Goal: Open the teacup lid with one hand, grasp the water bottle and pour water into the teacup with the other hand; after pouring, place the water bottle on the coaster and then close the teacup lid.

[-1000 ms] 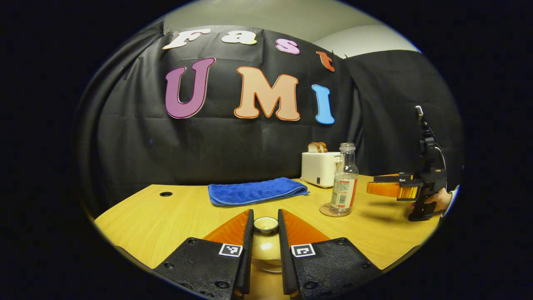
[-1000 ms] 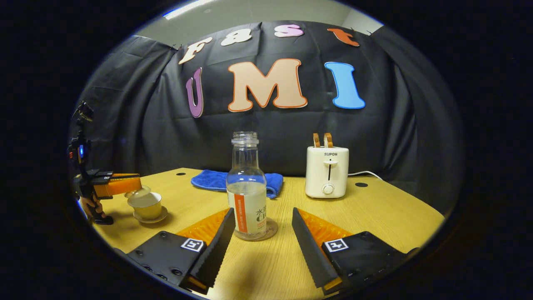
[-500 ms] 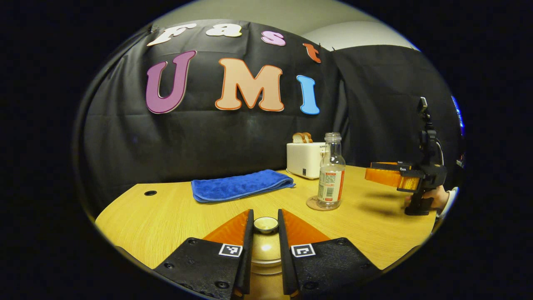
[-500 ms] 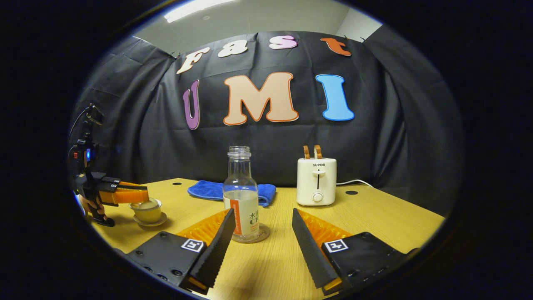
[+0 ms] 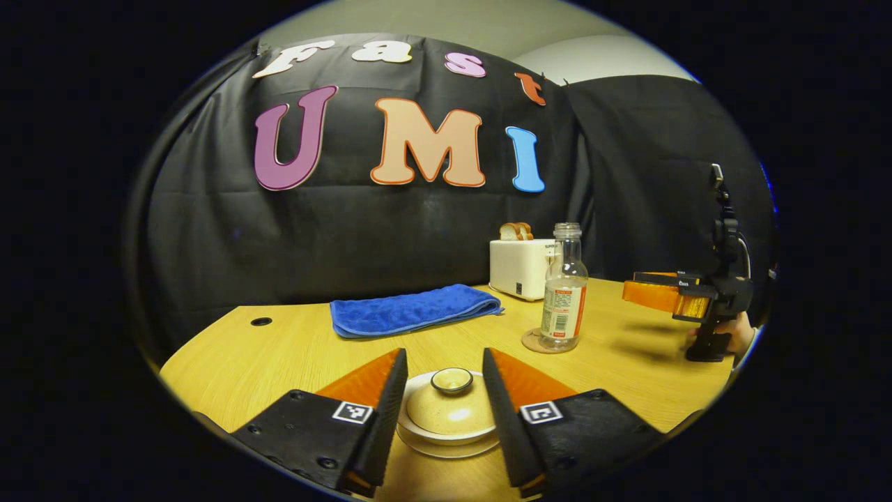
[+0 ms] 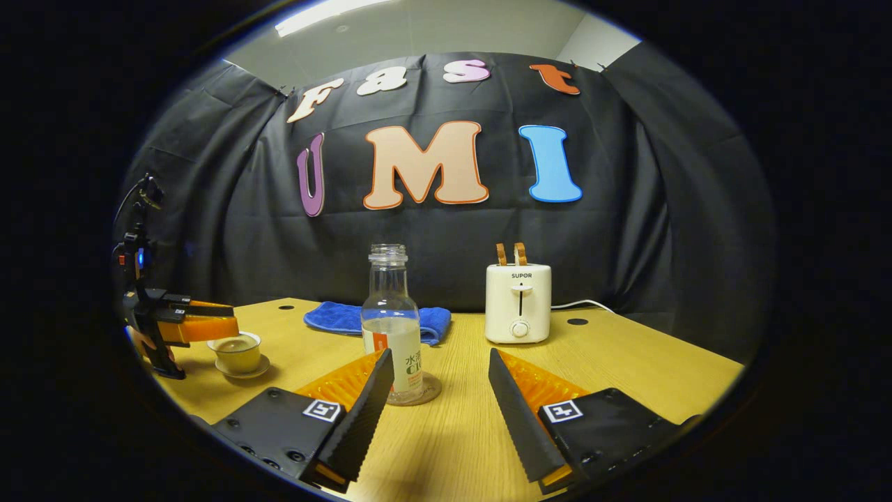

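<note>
The beige teacup (image 5: 446, 436) stands on its saucer (image 5: 425, 450) with the lid (image 5: 451, 411) resting on it. My left gripper (image 5: 443, 357) is open, one finger on each side of the lid's knob (image 5: 451, 380), touching nothing. In the right gripper view the teacup (image 6: 237, 352) sits far left under the left gripper (image 6: 205, 324). The clear water bottle (image 6: 391, 314), part full and uncapped, stands upright on the round coaster (image 6: 426, 390). My right gripper (image 6: 440, 355) is open, just short of the bottle. The bottle (image 5: 563, 293) and the right gripper (image 5: 651, 293) also appear at the right of the left gripper view.
A folded blue towel (image 5: 411, 312) lies at the back of the wooden table (image 5: 279, 355). A white toaster (image 6: 518, 303) with bread slices stands behind the bottle, its cord trailing right. A hand (image 5: 732, 335) holds the right gripper near the table's right edge.
My left gripper lowered the lid onto the teacup, then opened and let go of the knob. My right gripper drew back a little from the bottle.
</note>
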`<state>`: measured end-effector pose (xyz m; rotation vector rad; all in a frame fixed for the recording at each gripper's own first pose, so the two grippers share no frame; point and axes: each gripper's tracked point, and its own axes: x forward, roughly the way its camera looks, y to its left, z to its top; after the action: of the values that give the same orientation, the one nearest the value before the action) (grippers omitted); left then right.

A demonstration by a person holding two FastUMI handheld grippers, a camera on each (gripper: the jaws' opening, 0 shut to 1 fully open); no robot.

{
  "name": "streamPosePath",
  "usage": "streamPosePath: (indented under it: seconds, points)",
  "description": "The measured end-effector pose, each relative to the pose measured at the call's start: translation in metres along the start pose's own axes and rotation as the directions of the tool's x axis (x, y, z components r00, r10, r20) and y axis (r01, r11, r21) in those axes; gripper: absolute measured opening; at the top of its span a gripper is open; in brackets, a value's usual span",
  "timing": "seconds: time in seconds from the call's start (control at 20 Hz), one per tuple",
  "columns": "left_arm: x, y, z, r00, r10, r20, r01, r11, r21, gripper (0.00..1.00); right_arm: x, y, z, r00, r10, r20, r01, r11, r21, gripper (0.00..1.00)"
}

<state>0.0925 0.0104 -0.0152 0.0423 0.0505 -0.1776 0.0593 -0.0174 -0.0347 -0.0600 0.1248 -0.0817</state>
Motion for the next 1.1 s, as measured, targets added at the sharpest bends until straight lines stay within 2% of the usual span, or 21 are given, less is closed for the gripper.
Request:
streamPosePath:
  seconds: [0.05, 0.2, 0.25, 0.45, 0.55, 0.8, 0.85, 0.9, 1.0, 1.1]
  points:
    - [-0.001, 0.002, 0.001, 1.000, 0.012, 0.008, -0.012, 1.000, -0.005, 0.69, -0.001, 0.000, 0.000, 1.000, -0.001, 0.000, 0.001, 1.000, 0.000, 0.92]
    - [-0.005, 0.009, 0.006, 0.998, 0.054, 0.037, -0.053, 0.998, -0.018, 0.76, -0.001, 0.000, 0.001, 1.000, -0.001, 0.000, 0.001, 1.000, 0.000, 0.85]
    - [-0.006, 0.010, 0.007, 0.997, 0.063, 0.046, -0.062, 0.998, -0.016, 0.83, -0.001, 0.000, 0.000, 1.000, -0.001, 0.001, 0.001, 1.000, 0.000, 0.89]
    - [-0.011, 0.020, 0.005, 0.992, 0.123, 0.040, -0.122, 0.992, -0.019, 0.90, -0.001, -0.003, 0.001, 1.000, -0.017, 0.002, 0.017, 1.000, -0.001, 0.85]
    - [-0.018, 0.029, 0.005, 0.984, 0.175, 0.042, -0.175, 0.984, -0.020, 0.91, -0.001, -0.006, 0.001, 0.999, -0.033, 0.005, 0.033, 0.999, -0.001, 0.89]
    - [-0.039, 0.051, 0.005, 0.949, 0.312, 0.039, -0.311, 0.950, -0.024, 0.91, -0.002, -0.012, 0.002, 0.998, -0.064, 0.007, 0.064, 0.998, -0.002, 0.89]
    - [-0.043, 0.057, 0.004, 0.939, 0.342, 0.037, -0.341, 0.940, -0.024, 0.91, -0.003, -0.013, 0.002, 0.998, -0.067, 0.007, 0.067, 0.998, -0.002, 0.92]
    - [-0.049, 0.063, 0.004, 0.926, 0.375, 0.036, -0.375, 0.927, -0.025, 0.92, -0.003, -0.013, 0.002, 0.998, -0.070, 0.007, 0.070, 0.998, -0.003, 0.85]
    - [-0.058, 0.072, 0.003, 0.901, 0.431, 0.034, -0.431, 0.902, -0.027, 0.92, -0.005, -0.017, 0.003, 0.996, -0.084, 0.007, 0.084, 0.996, -0.003, 0.89]
    - [-0.064, 0.072, 0.003, 0.892, 0.451, 0.034, -0.451, 0.892, -0.026, 0.91, -0.008, -0.023, 0.003, 0.994, -0.110, 0.008, 0.110, 0.994, -0.004, 0.89]
